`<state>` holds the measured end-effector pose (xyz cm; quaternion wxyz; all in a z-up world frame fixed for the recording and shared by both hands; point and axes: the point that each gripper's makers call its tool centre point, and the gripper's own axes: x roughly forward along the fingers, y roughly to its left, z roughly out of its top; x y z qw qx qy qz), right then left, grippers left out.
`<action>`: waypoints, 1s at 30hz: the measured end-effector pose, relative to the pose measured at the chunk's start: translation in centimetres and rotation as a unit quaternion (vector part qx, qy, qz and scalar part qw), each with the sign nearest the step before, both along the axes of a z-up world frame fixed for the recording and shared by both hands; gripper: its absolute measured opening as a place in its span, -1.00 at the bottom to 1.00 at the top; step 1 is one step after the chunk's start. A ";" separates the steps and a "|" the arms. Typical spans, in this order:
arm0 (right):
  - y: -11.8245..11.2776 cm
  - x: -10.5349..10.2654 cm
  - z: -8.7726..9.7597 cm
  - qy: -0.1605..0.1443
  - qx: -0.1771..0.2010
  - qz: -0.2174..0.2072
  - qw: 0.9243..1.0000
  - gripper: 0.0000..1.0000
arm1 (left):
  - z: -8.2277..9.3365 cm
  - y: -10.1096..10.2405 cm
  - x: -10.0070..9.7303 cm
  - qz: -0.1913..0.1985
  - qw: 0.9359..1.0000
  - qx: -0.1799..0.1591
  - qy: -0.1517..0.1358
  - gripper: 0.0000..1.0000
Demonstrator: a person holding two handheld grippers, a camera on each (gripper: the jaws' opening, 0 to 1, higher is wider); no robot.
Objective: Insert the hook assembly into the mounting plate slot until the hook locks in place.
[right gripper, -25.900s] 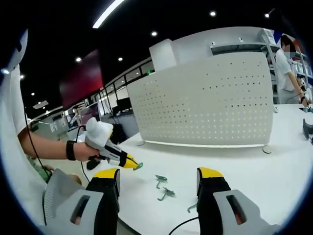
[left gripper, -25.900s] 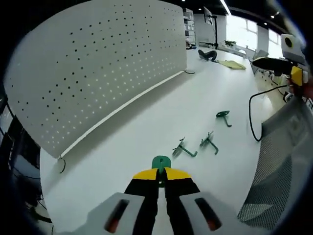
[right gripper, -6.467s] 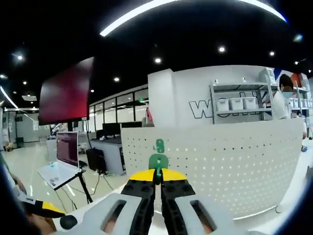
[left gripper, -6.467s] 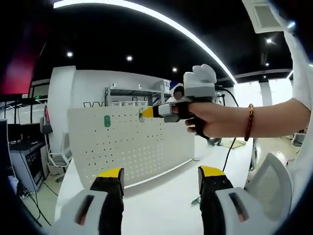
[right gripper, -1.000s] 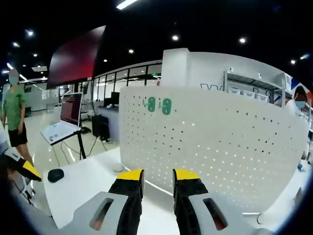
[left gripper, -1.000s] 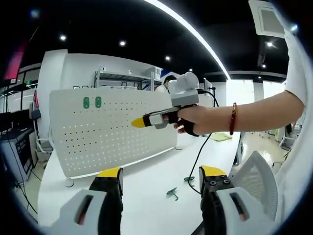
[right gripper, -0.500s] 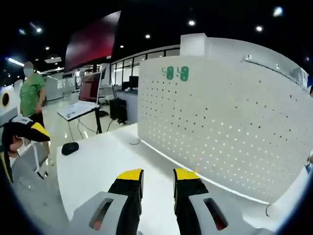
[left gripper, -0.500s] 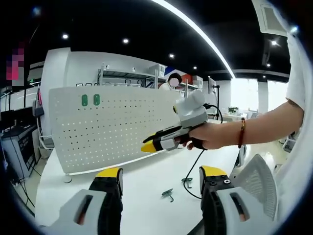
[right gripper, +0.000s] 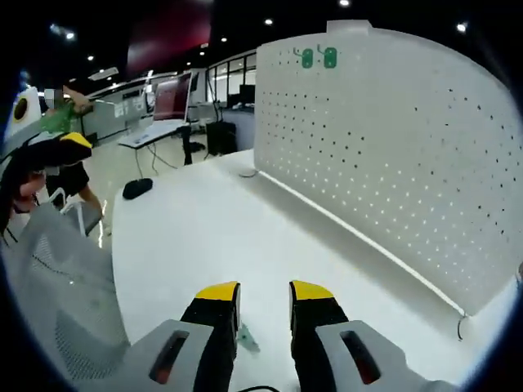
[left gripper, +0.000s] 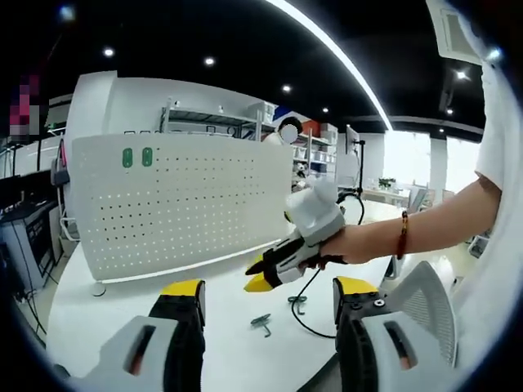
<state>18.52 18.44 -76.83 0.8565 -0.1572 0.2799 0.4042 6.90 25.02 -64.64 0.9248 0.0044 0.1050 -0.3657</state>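
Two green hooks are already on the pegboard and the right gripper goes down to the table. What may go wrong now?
The right gripper descends toward the loose hooks near a black cable; its jaws might catch the cable instead. In the right gripper view only a bit of a hook peeks between the narrow jaws, so the grasp may be poor. The mounted hooks sit at the pegboard top edge and could leave view.

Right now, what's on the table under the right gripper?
Two green hooks lie loose on the white table, with a black cable beside them, below the right gripper. In the right gripper view, one hook peeks between its open jaws; the rest is covered.
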 end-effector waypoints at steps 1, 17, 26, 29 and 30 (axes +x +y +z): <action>0.0 -0.3 -0.4 0.008 -0.001 0.005 1.000 -0.53 | 0.0 -0.1 0.0 -0.001 1.000 0.001 0.001 0.29; -1.0 -2.1 -5.8 0.090 -0.078 0.077 0.990 -0.58 | -0.3 -0.4 -0.7 -0.005 1.000 0.006 0.012 0.27; -1.4 -2.3 -7.7 0.098 -0.125 0.116 0.980 -0.67 | -0.5 -0.2 -0.6 0.004 1.000 0.007 0.013 0.25; -1.2 -2.0 -8.0 0.082 -0.145 0.132 0.977 -0.71 | -0.5 0.0 -0.5 0.008 1.000 0.005 0.014 0.24; -1.1 -2.1 -8.2 0.084 -0.149 0.137 0.976 -0.71 | -0.5 0.0 -0.5 0.010 1.000 0.006 0.015 0.24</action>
